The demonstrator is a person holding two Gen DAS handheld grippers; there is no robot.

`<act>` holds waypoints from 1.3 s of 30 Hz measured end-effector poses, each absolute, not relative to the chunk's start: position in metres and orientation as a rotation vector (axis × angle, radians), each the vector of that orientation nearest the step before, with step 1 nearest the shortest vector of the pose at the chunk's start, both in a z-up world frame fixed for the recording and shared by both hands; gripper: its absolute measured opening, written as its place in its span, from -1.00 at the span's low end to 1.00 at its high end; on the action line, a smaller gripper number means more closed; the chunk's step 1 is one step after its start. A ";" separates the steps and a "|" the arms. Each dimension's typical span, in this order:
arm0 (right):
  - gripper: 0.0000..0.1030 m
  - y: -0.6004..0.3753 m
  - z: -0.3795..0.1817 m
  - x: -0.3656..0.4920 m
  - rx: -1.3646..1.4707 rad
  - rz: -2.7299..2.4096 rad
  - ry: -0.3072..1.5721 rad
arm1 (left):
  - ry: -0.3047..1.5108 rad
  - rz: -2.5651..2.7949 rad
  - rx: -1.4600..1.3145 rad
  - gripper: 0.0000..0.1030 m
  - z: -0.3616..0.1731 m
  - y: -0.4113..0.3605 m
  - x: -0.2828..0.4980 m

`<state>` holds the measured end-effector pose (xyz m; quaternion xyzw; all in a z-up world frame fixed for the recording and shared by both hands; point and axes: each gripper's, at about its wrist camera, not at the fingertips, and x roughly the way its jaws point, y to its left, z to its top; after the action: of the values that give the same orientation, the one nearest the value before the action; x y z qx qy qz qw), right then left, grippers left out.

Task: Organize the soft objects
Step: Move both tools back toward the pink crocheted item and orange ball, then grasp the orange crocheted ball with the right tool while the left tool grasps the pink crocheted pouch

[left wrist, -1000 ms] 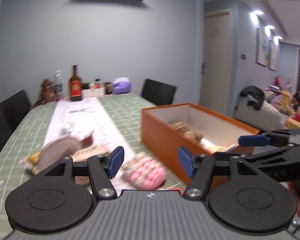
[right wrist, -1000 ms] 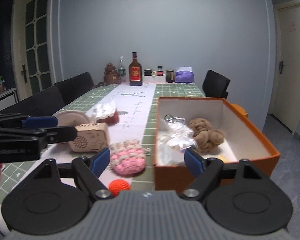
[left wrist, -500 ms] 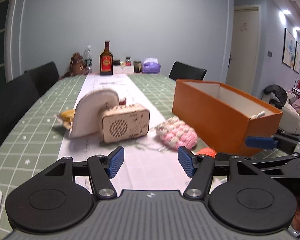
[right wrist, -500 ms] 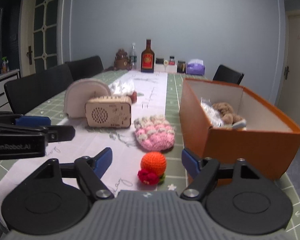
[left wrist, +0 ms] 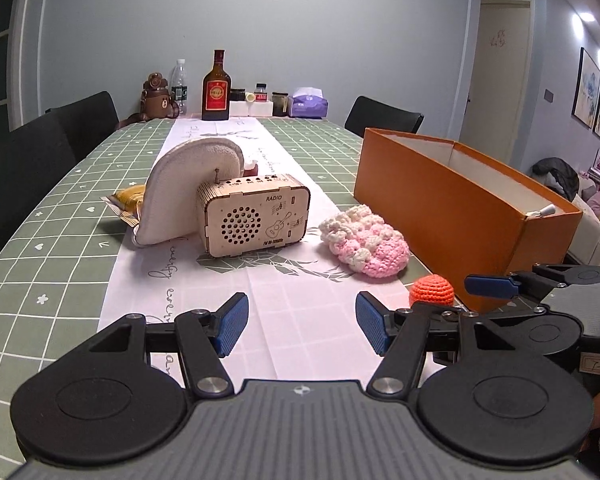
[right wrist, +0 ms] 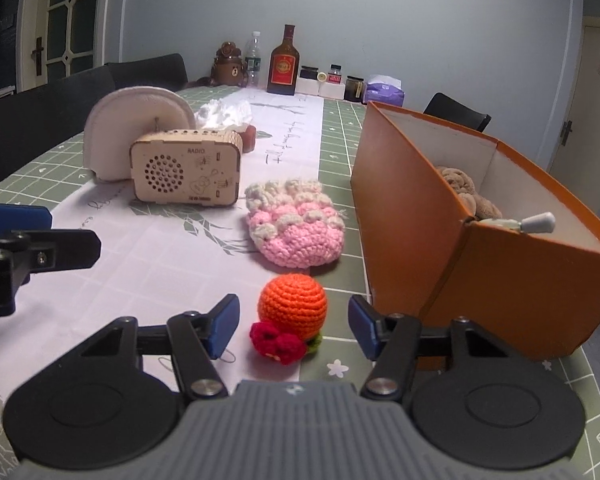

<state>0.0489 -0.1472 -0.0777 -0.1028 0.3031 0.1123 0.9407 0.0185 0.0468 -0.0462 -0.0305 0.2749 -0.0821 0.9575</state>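
Observation:
An orange crochet ball (right wrist: 293,305) with a red flower lies on the table between the open fingers of my right gripper (right wrist: 294,326); it also shows in the left wrist view (left wrist: 432,289). A pink and cream crochet pouch (right wrist: 296,226) (left wrist: 365,242) lies just beyond it. An orange box (right wrist: 452,236) (left wrist: 460,204) stands to the right, with a brown plush (right wrist: 466,192) inside. My left gripper (left wrist: 302,328) is open and empty, low over the white runner. A cream pad (left wrist: 188,188) leans behind a wooden radio (left wrist: 254,214).
A wrapped snack (left wrist: 126,202) lies left of the pad. A bottle (left wrist: 216,88), jars, a tissue pack (left wrist: 309,102) and a bear-shaped flask (left wrist: 156,96) stand at the far end. Black chairs (left wrist: 40,152) line the left side. Crumpled white wrap (right wrist: 226,114) lies behind the radio.
Both grippers have dropped lower toward the table. The right gripper now has the orange ball between its open fingers.

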 end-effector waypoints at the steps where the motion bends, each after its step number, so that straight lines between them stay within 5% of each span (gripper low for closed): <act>1: 0.14 -0.147 -0.079 0.051 -0.214 0.225 0.621 | 0.563 -0.164 -0.060 0.42 -0.046 0.046 0.021; 10: -0.22 -0.145 -0.085 0.061 -0.242 0.222 0.656 | 0.595 -0.171 -0.048 0.42 -0.048 0.041 0.033; 26: -0.23 -0.143 -0.026 0.069 -0.449 0.297 0.493 | 0.595 -0.210 0.002 0.37 -0.020 0.025 0.070; 39: -0.23 -0.160 0.001 0.109 -0.472 0.286 0.489 | 0.807 -0.254 -0.202 0.47 -0.047 0.004 0.160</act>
<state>0.1091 -0.1604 0.0006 -0.2308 0.2389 0.1399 0.9328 0.1598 0.0044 -0.0473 -0.0978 0.3910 -0.1230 0.9069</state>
